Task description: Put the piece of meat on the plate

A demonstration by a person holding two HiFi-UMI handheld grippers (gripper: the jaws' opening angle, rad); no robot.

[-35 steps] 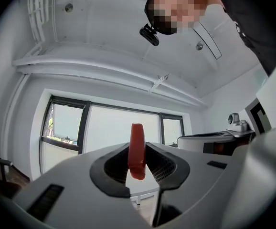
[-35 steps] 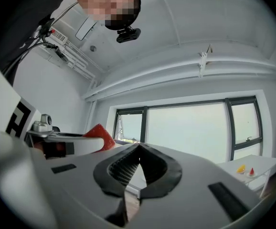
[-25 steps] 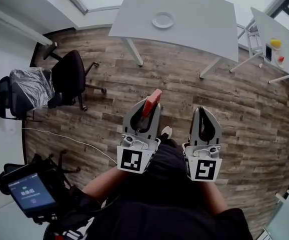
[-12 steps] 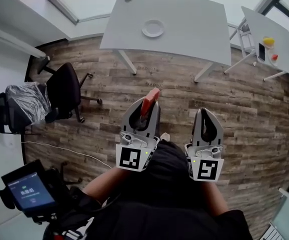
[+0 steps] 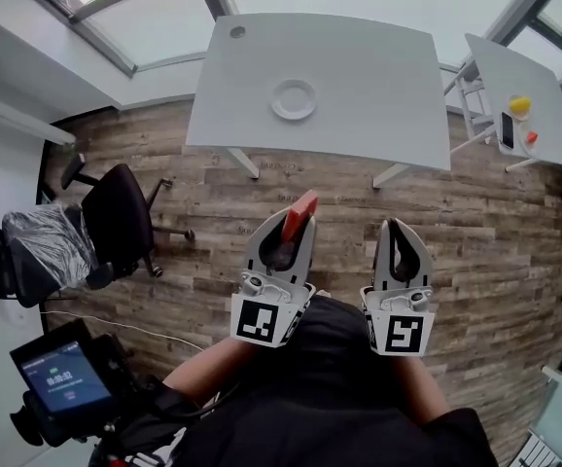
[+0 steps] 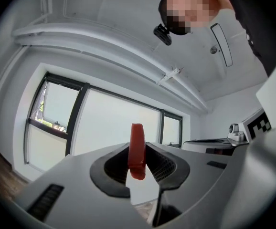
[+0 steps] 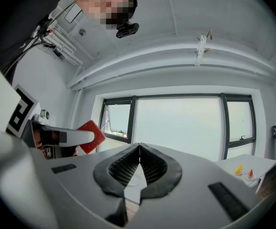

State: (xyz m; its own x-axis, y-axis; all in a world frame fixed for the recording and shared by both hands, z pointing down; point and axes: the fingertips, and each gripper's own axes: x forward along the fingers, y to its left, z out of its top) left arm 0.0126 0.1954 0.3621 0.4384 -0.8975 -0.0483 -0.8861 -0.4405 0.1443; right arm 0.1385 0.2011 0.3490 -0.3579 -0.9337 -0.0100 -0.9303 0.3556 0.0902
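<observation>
A: Since a second ago both grippers have been carried forward. In the head view the table has slid lower and closer, and its near edge is now not far beyond the jaw tips.

B: And the load came along. Take me across from the left.

A: Left of the table and well apart from it, a black office chair stands on the wooden floor. Next is the left gripper, short of the table's near edge and clamped on the piece of meat.

B: How does it sit in there?

A: It's a flat red slab with the pads pressing on its two broad faces. In the left gripper view it shows edge-on, standing upright between them. Its long axis runs along the jaws. The free end pokes out past the tips and points at the table, leaning a touch right in the head view.

B: And the target?

A: The white plate sits on the table left of its middle, almost straight ahead of the meat and well apart from it.

B: The other hand?

A: The right gripper is beside the left one, equally short of the table. Its jaws are together, tip touching tip.

B: Anything further right?

A: A side table stands just right of the table. It carries a small yellow thing and a small red thing.
</observation>
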